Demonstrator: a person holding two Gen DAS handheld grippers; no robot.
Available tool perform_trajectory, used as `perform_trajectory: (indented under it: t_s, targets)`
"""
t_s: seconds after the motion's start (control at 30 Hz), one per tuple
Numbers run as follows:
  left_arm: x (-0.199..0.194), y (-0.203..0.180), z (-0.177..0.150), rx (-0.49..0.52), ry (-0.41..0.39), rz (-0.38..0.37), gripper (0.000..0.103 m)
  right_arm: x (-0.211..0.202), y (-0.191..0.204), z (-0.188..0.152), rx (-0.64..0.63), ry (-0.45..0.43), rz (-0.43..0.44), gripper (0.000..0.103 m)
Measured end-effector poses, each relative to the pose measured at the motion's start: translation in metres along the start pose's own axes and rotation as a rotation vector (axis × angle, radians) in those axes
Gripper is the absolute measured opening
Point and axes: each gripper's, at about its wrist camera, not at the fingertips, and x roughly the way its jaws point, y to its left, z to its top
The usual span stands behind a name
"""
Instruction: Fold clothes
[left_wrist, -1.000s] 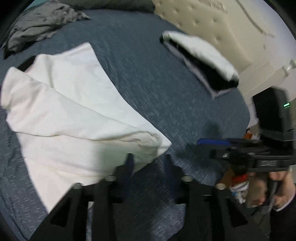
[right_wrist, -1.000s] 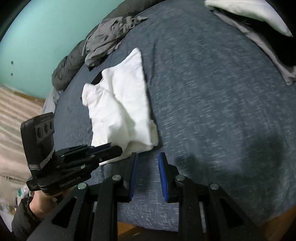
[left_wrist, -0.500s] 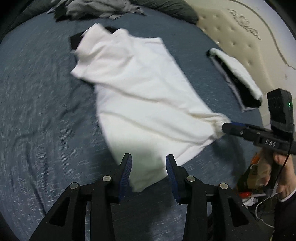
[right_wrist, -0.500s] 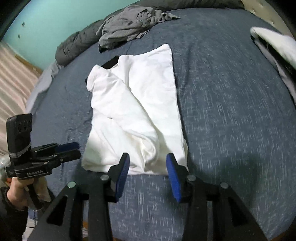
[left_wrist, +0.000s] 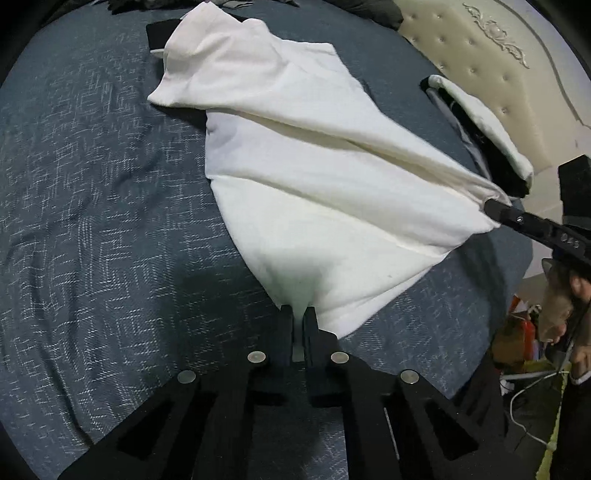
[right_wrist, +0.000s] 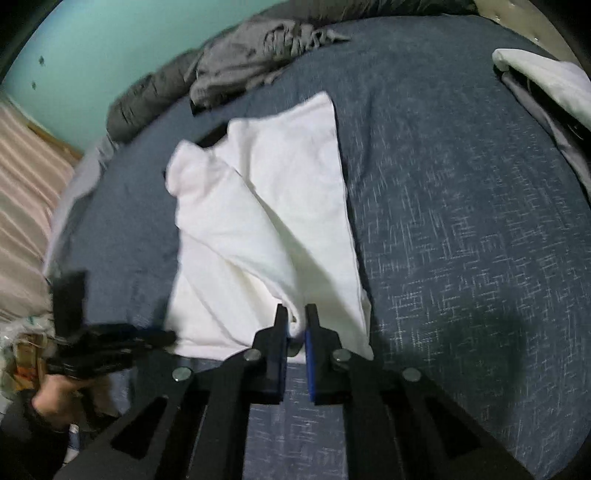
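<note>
While 0.5 s ago both sets of jaws stood wide just short of the cloth, the left gripper (left_wrist: 298, 314) is now pinched narrow on the near hem of the white garment (left_wrist: 314, 177), fabric visible between its fingers, and the right gripper (right_wrist: 295, 321) is likewise clamped on the other near corner, cloth bunched in the gap. From the left cam, R gripper's tip shows gripping that corner, w/ a taut ridge running from it toward the collar end, so the near edge is lifted, not lying flat. Garment sits mid-bed on the blue bedspread (left_wrist: 92, 221), far end resting flat. Judgement: two-corner grasp secured; fits a lengthwise fold carrying hem toward collar. Beyond: folded stack (left_wrist: 480, 122) near the headboard (left_wrist: 498, 66), grey clothes pile (right_wrist: 258, 55) at far edge.
</note>
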Motion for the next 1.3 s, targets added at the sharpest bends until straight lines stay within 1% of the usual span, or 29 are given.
perform_trajectory:
  t_s: [0.07, 0.17, 0.27, 0.33, 0.4, 0.43, 0.47, 0.5, 0.57, 0.63, 0.7, 0.77, 0.8, 0.87, 0.9, 1.03, 1.07, 1.1, 1.13, 1.17, 1.3]
  targets:
    - [-0.002, -0.001, -0.001, 0.007, -0.002, 0.002, 0.005, -0.002, -0.002, -0.001, -0.006, 0.005, -0.014, 0.007]
    - [-0.005, -0.003, -0.002, 0.018, -0.004, 0.005, 0.005, 0.002, -0.017, -0.003, 0.035, 0.019, -0.038, 0.007]
    - [-0.007, -0.004, -0.003, 0.025, -0.005, 0.008, 0.005, 0.017, -0.027, -0.013, 0.069, 0.059, -0.06, 0.007]
    - [-0.004, -0.004, -0.004, 0.007, 0.003, -0.003, 0.006, 0.028, -0.028, -0.019, 0.07, 0.09, -0.072, 0.007]
    - [-0.008, -0.004, -0.003, 0.001, -0.013, -0.008, 0.006, 0.032, -0.027, -0.021, 0.075, 0.094, -0.071, 0.009]
    - [-0.012, -0.003, -0.003, -0.001, -0.027, -0.007, 0.006, 0.03, -0.027, -0.019, 0.075, 0.085, -0.078, 0.011]
    - [-0.017, -0.001, -0.002, -0.004, -0.045, -0.003, 0.006, 0.026, -0.026, -0.016, 0.067, 0.072, -0.093, 0.016]
    - [-0.021, 0.002, -0.001, -0.011, -0.063, 0.006, 0.007, 0.021, -0.024, -0.015, 0.054, 0.056, -0.109, 0.023]
    - [-0.031, 0.009, 0.001, -0.038, -0.106, 0.027, 0.012, 0.009, -0.021, -0.01, 0.025, 0.019, -0.149, 0.032]
    - [-0.041, 0.019, 0.0, -0.074, -0.144, 0.039, 0.024, -0.003, -0.019, -0.003, 0.004, -0.023, -0.173, 0.033]
    - [-0.049, 0.028, 0.001, -0.103, -0.175, 0.049, 0.026, -0.014, -0.018, 0.005, -0.002, -0.066, -0.172, 0.033]
    - [-0.06, 0.042, 0.002, -0.133, -0.208, 0.062, 0.027, -0.018, -0.014, 0.012, -0.009, -0.083, -0.155, 0.033]
    - [-0.065, 0.052, 0.002, -0.149, -0.221, 0.061, 0.029, -0.019, -0.011, 0.015, -0.021, -0.087, -0.153, 0.034]
    - [-0.074, 0.066, 0.003, -0.179, -0.252, 0.063, 0.037, -0.017, 0.003, 0.022, -0.057, -0.091, -0.148, 0.035]
    - [-0.078, 0.071, 0.004, -0.184, -0.266, 0.065, 0.041, -0.013, 0.012, 0.024, -0.075, -0.091, -0.147, 0.037]
    - [-0.088, 0.088, 0.006, -0.2, -0.312, 0.084, 0.044, -0.004, 0.045, 0.029, -0.124, -0.086, -0.137, 0.041]
    - [-0.088, 0.093, 0.007, -0.207, -0.319, 0.09, 0.045, -0.001, 0.053, 0.03, -0.136, -0.084, -0.14, 0.044]
    - [-0.089, 0.098, 0.007, -0.214, -0.326, 0.091, 0.048, 0.004, 0.062, 0.031, -0.149, -0.082, -0.148, 0.048]
    - [-0.089, 0.103, 0.007, -0.222, -0.333, 0.096, 0.051, 0.01, 0.071, 0.033, -0.161, -0.08, -0.154, 0.05]
    - [-0.088, 0.109, 0.008, -0.23, -0.343, 0.104, 0.052, 0.016, 0.077, 0.034, -0.169, -0.076, -0.154, 0.052]
    - [-0.083, 0.13, 0.009, -0.253, -0.358, 0.132, 0.053, 0.04, 0.104, 0.041, -0.212, -0.067, -0.155, 0.052]
